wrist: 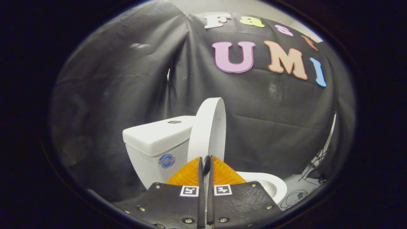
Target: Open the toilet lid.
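The white toilet lid (208,130) stands raised and nearly upright, its top leaning toward the tank (155,136). My gripper (206,165) is shut, with only a thin dark slit between its fingers and nothing seen held. Its tips sit right in front of the lid's lower part and hide it. I cannot tell whether they touch the lid. To the right of the fingers, part of the white seat and bowl rim (270,184) lies uncovered.
The tank has a round flush button (174,121) on top and a round sticker (166,160) on its front. Black cloth hangs close behind and on both sides of the toilet. Loose cables (299,195) lie on the floor at the right.
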`<action>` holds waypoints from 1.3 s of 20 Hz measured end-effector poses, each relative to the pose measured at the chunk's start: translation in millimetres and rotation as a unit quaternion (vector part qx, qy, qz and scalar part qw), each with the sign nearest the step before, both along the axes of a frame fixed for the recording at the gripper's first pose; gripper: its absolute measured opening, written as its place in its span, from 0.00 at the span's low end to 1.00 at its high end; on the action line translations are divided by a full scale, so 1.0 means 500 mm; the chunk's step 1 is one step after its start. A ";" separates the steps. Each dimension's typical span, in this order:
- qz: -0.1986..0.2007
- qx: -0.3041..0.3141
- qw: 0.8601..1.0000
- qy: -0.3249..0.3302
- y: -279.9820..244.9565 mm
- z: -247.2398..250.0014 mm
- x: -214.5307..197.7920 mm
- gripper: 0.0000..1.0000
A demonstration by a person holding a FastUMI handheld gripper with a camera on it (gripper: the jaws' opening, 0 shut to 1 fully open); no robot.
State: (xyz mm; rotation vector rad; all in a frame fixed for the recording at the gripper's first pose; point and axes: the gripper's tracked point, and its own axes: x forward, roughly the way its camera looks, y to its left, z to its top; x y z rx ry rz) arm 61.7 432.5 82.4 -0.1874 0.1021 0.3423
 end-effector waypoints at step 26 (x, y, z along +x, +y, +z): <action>0.055 0.043 0.997 0.029 0.053 -0.019 -0.018 0.17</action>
